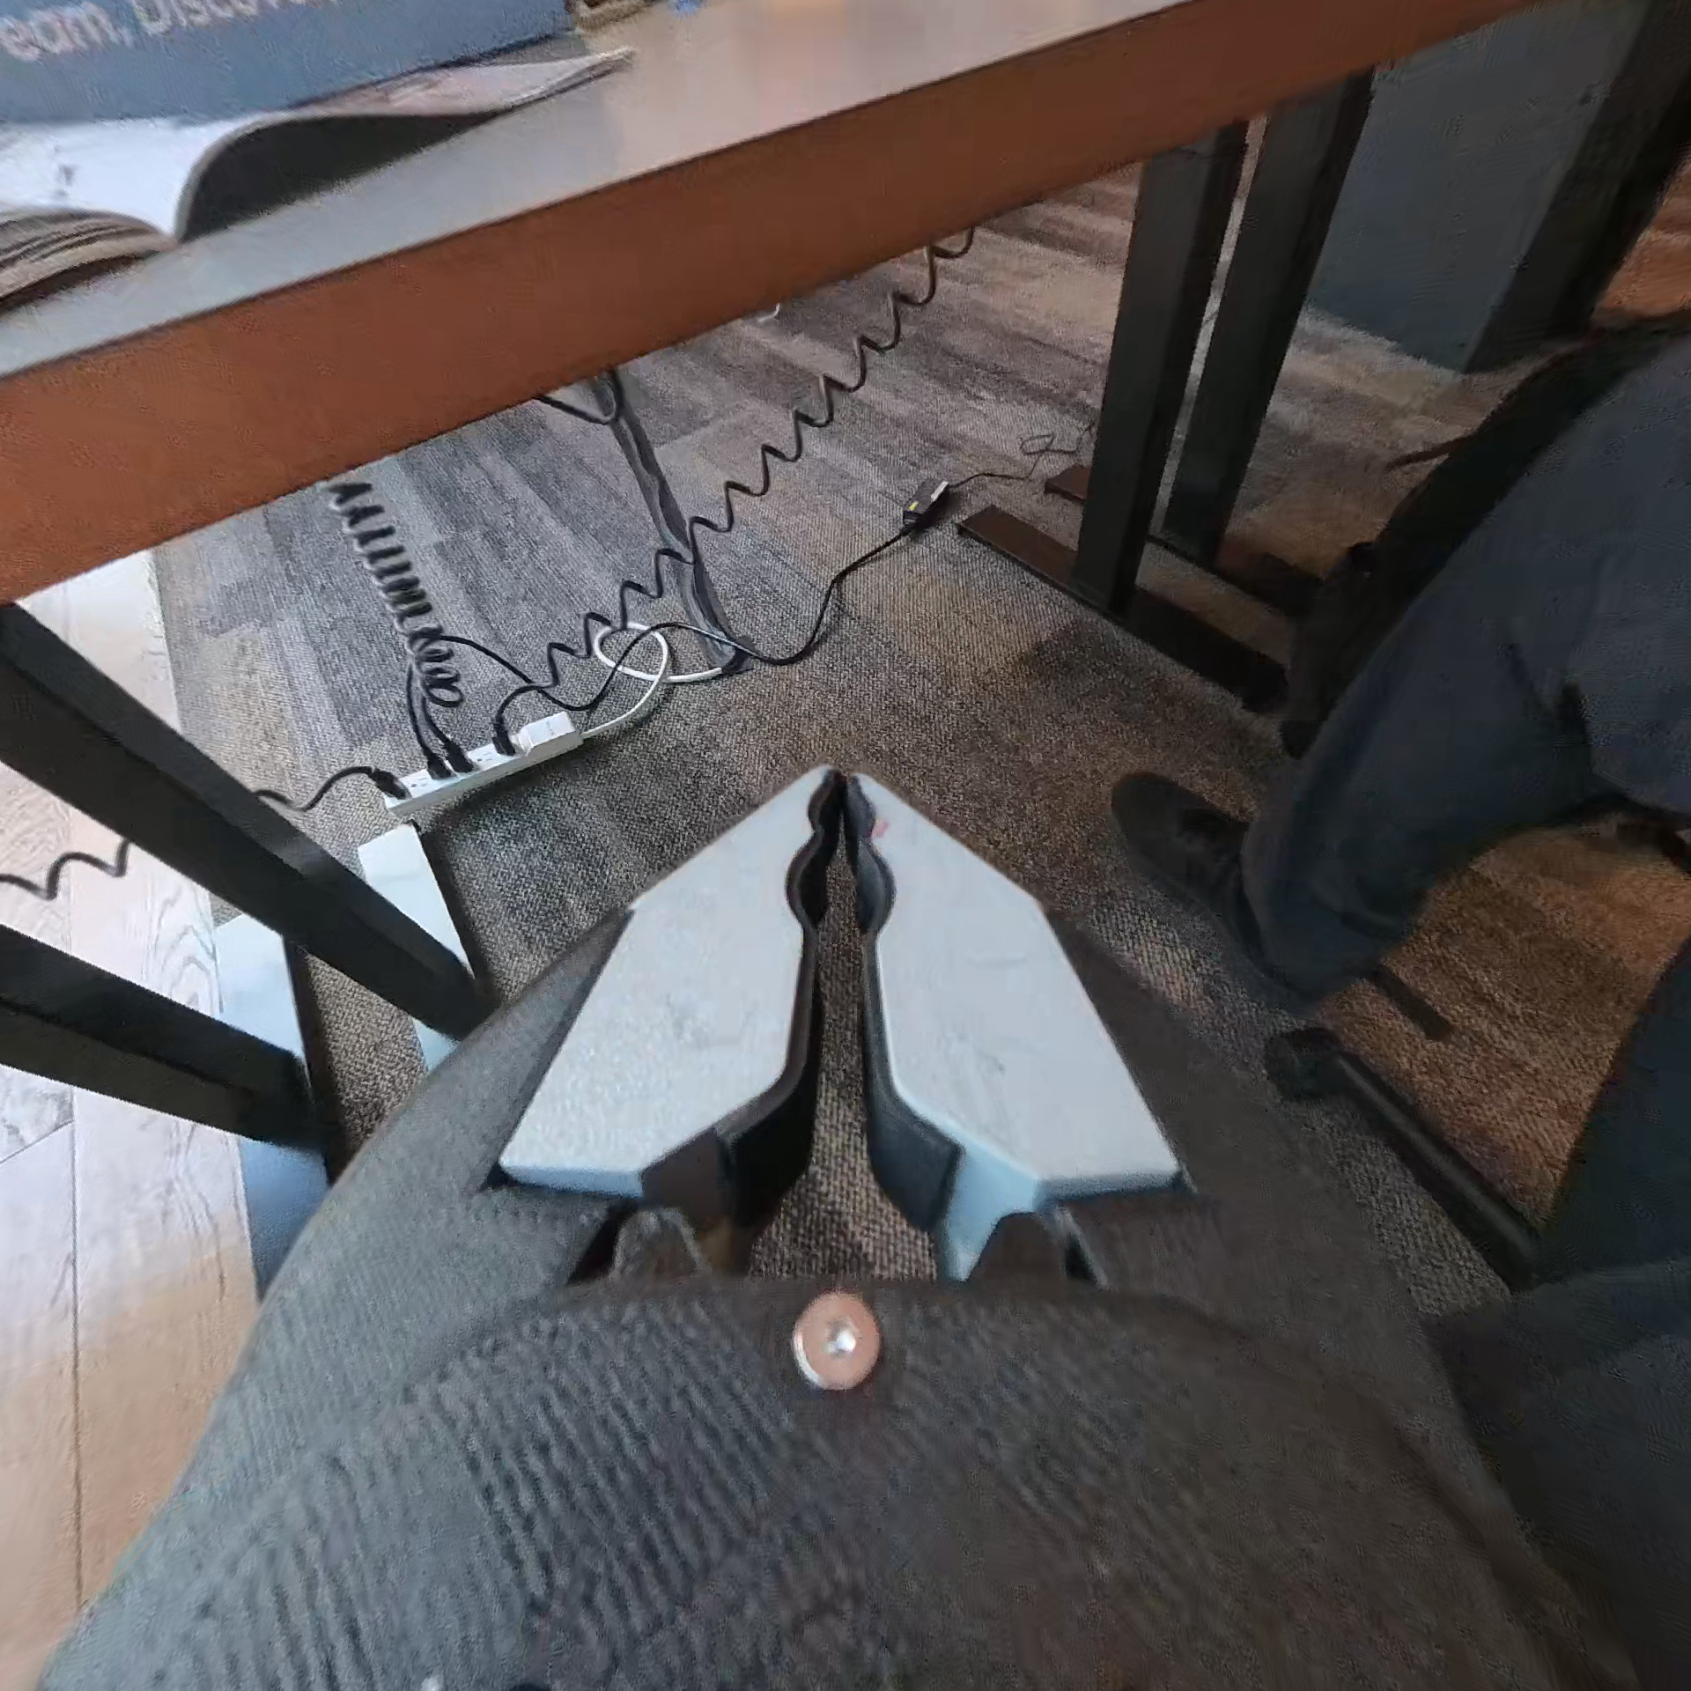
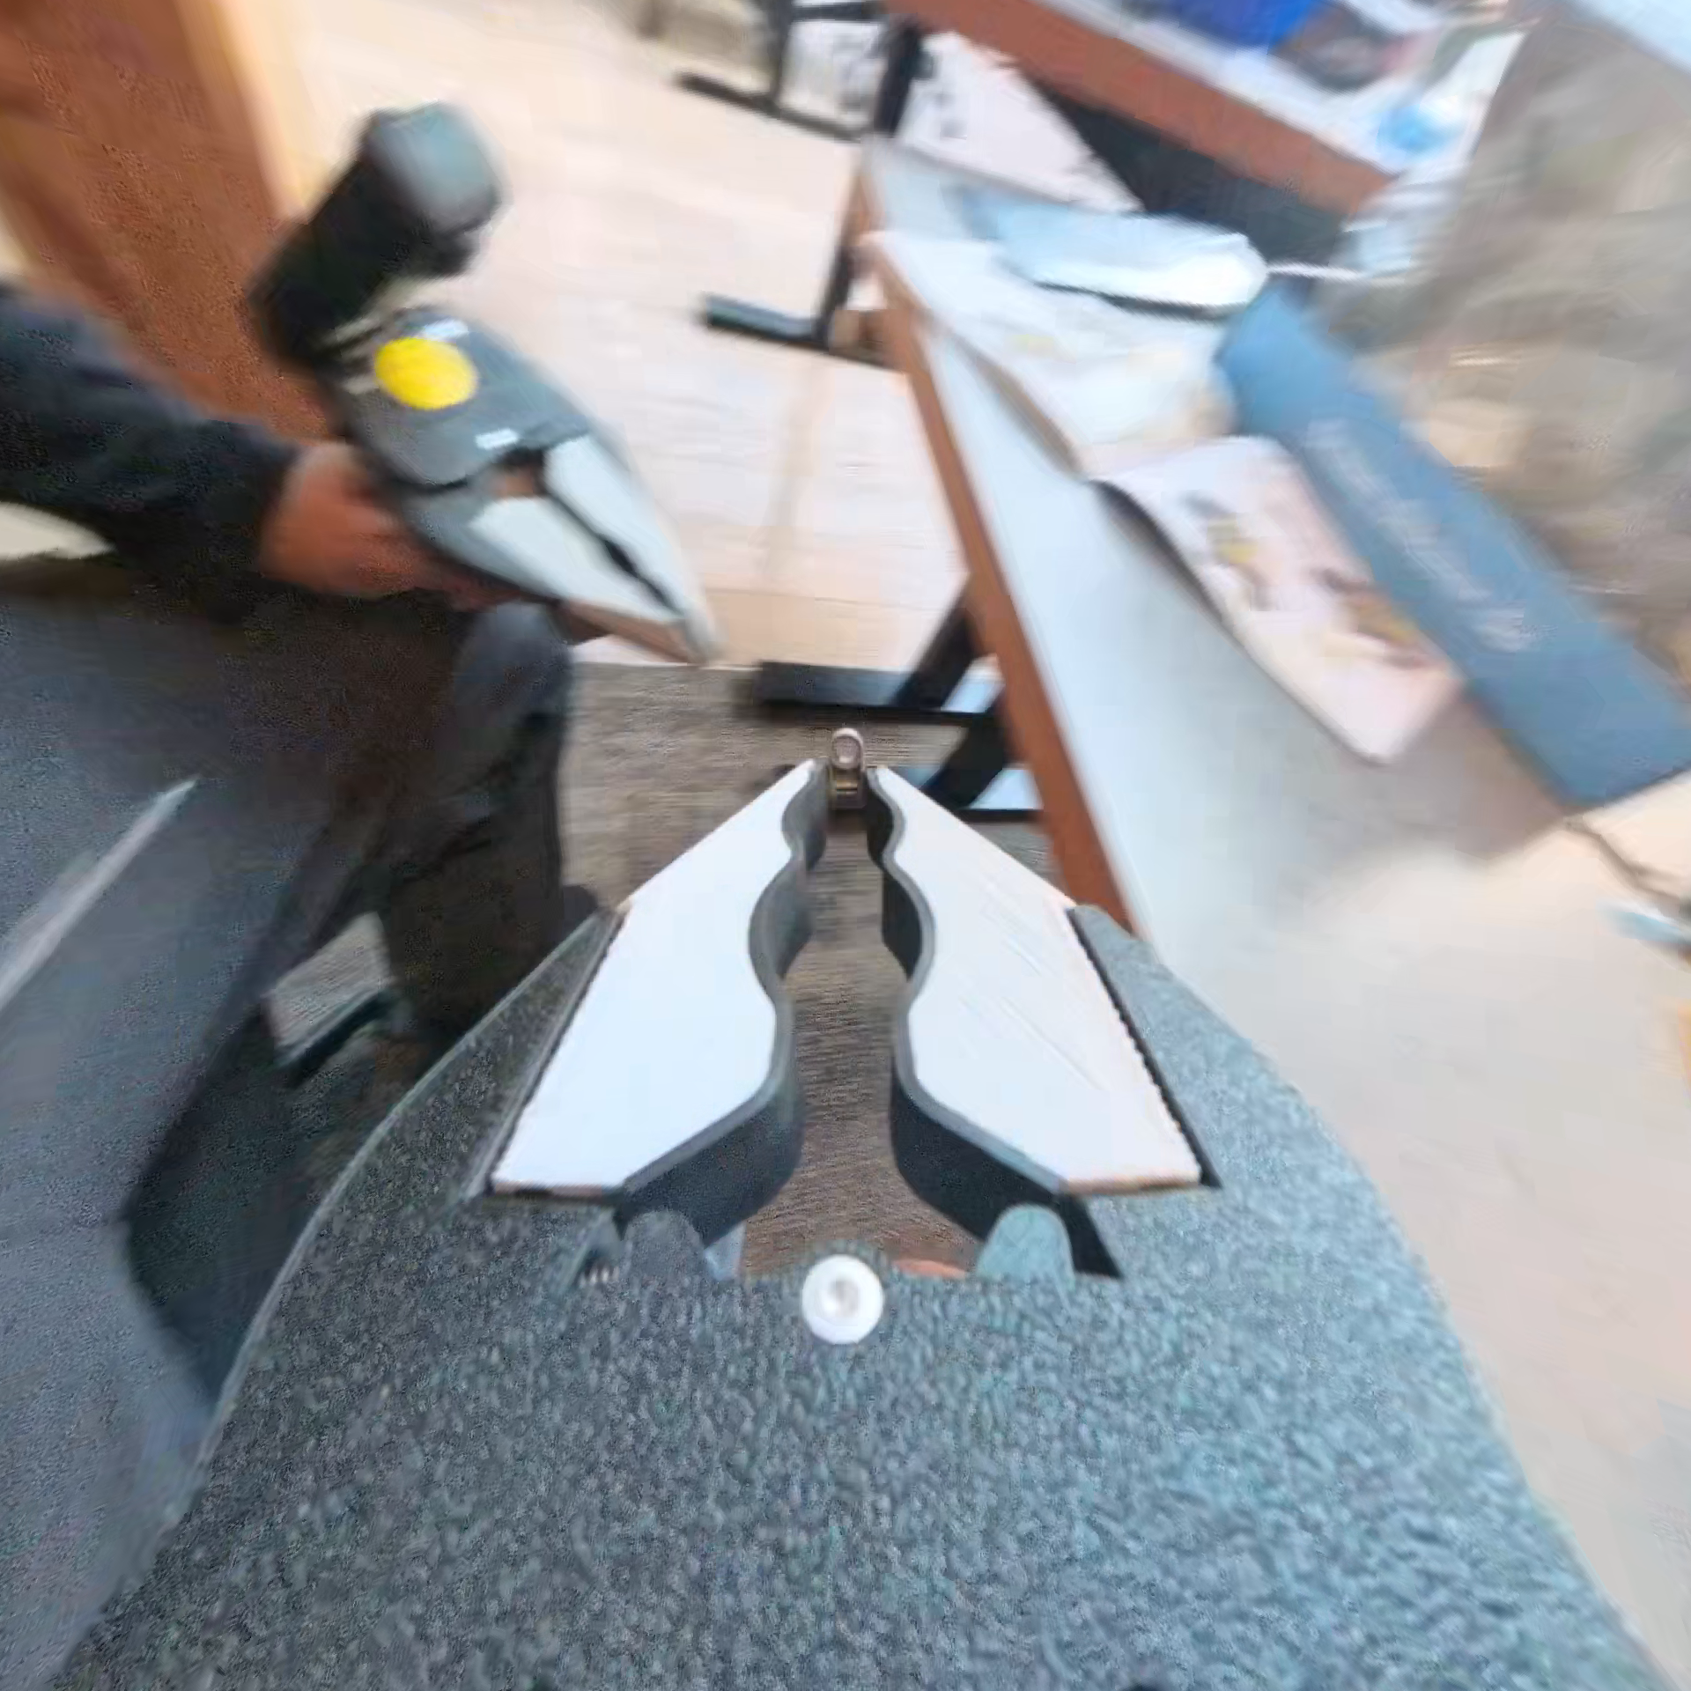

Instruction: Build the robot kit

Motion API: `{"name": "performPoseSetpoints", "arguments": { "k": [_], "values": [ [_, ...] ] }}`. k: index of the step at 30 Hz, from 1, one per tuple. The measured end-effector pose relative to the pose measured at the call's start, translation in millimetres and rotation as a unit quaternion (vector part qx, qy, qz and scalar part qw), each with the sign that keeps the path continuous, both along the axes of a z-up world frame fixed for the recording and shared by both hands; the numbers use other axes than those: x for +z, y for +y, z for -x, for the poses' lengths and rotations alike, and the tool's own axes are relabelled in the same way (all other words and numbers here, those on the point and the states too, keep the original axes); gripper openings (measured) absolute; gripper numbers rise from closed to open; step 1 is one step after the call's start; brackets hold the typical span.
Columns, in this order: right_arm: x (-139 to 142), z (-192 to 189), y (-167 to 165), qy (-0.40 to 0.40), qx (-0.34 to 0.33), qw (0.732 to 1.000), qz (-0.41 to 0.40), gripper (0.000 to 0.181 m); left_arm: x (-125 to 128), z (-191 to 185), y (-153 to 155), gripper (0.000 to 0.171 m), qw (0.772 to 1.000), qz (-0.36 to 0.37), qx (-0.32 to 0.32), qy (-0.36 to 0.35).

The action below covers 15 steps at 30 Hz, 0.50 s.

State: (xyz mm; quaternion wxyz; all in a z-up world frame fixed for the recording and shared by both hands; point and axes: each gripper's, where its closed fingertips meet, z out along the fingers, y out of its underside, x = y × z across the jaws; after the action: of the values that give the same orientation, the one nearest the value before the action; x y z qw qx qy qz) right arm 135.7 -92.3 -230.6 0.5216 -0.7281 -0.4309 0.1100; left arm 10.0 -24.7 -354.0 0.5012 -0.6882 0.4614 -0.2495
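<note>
My left gripper [image 1: 843, 787] is shut and empty. It hangs below the table's brown edge [image 1: 640, 229] and points down at the grey carpet [image 1: 961, 677]. It also shows in the right wrist view [image 2: 695, 640], held by a hand [image 2: 339, 531] in a dark sleeve. My right gripper [image 2: 846, 773] is shut on a small metal piece with a ring end [image 2: 846, 755], pinched at the very fingertips. It is held to the left of the table [image 2: 1080, 512]; this view is blurred.
An open magazine [image 1: 137, 183] [image 2: 1281, 567] and a long blue box [image 1: 229, 46] [image 2: 1464, 567] lie on the table. Under it are a white power strip [image 1: 485, 759], coiled black cables [image 1: 796, 439] and black table legs [image 1: 1153, 366]. A person's trouser leg [image 1: 1464, 686] and dark shoe [image 1: 1180, 842] stand at the right. My hands' fingertips stand some 20 centimeters from each other.
</note>
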Motion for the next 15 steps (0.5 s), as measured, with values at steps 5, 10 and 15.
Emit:
{"name": "performPoseSetpoints", "arguments": {
  "k": [5,10,15],
  "values": [
    [74.2,-146.0,78.7,0.033,-0.209,0.976,-0.052,0.007,7.5,-15.0,-28.7,0.000,0.999,-0.036,-0.004,0.034],
    [53.2,-233.8,156.8,-0.016,-0.292,0.956,-0.025,0.008,16.4,-35.8,-42.3,0.000,0.995,-0.089,-0.007,0.032],
    [7.4,-268.7,212.4,-0.090,-0.291,0.950,0.068,0.040,2.4,-67.4,-33.4,0.000,0.997,-0.066,-0.029,0.019]
  ]
}}
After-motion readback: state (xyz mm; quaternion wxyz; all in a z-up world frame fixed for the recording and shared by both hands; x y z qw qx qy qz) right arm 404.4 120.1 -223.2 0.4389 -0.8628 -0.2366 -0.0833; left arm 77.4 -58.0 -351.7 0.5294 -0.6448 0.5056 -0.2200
